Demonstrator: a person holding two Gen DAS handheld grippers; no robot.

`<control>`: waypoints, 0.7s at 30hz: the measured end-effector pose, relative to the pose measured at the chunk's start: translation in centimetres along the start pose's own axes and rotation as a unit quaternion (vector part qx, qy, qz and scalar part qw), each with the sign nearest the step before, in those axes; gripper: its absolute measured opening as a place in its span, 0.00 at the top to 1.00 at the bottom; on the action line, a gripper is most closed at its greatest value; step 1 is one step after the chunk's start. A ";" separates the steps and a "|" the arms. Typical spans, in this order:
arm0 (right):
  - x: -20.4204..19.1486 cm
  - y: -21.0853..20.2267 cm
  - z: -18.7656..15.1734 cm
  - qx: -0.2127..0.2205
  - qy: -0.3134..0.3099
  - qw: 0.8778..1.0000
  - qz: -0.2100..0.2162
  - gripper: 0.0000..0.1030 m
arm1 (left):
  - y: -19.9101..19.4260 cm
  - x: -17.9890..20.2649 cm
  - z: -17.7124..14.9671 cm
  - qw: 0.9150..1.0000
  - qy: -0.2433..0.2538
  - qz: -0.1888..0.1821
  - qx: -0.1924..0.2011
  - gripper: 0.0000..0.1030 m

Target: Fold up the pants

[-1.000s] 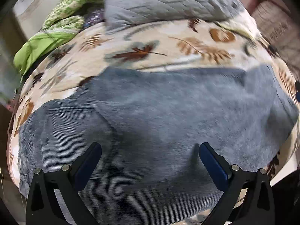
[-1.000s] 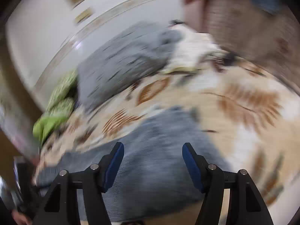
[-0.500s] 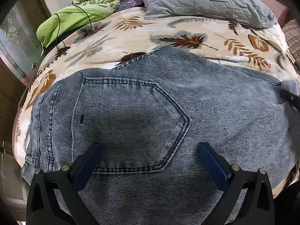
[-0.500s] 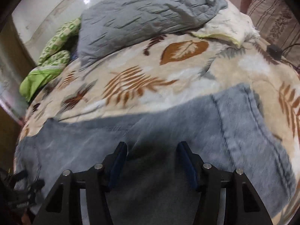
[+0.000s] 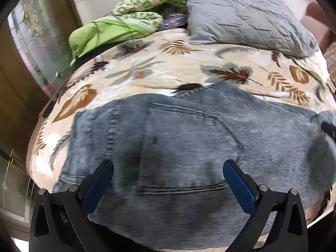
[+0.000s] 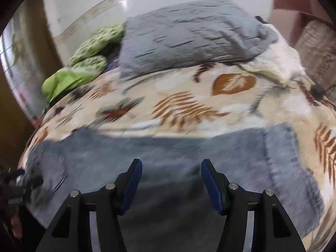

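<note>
Grey-blue denim pants [image 5: 189, 147] lie flat across the near part of a bed, back pocket up, waist end to the left. In the right wrist view the pants [image 6: 168, 153] stretch across the frame with the hem end at the right. My left gripper [image 5: 168, 170] is open and empty, hovering over the pocket area. My right gripper [image 6: 171, 168] is open and empty, above the leg part. The right gripper's tip shows at the right edge of the left wrist view [image 5: 329, 129].
The bed has a beige leaf-print blanket [image 5: 168, 73]. A grey quilted pillow [image 5: 241, 16] and a green patterned cloth [image 5: 126, 23] lie at the back. A wooden door and glass panel stand at the left. A brown chair [image 6: 315, 42] is at the right.
The left gripper has pulled back and shifted left, so the pocket now looks smaller and farther. The right gripper has drawn back and opened slightly wider. The pants lie still.
</note>
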State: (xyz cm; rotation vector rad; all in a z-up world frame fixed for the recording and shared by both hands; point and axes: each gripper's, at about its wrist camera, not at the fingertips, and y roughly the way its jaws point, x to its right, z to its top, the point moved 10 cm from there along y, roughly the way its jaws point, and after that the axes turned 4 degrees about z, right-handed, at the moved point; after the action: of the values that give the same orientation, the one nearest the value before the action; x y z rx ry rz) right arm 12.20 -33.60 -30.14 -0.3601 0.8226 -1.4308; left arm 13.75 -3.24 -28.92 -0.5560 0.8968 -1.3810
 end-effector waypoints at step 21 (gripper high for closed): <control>-5.4 3.9 -4.0 -0.062 -0.086 0.994 -0.014 0.38 | 4.0 -3.3 -2.4 0.997 -0.056 -0.003 -0.054 0.00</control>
State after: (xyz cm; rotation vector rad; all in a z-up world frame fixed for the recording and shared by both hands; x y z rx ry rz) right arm 12.62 -26.87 -33.97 -0.5839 0.7706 -1.3574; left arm 14.33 0.90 -32.73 -0.7115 0.8820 -1.2989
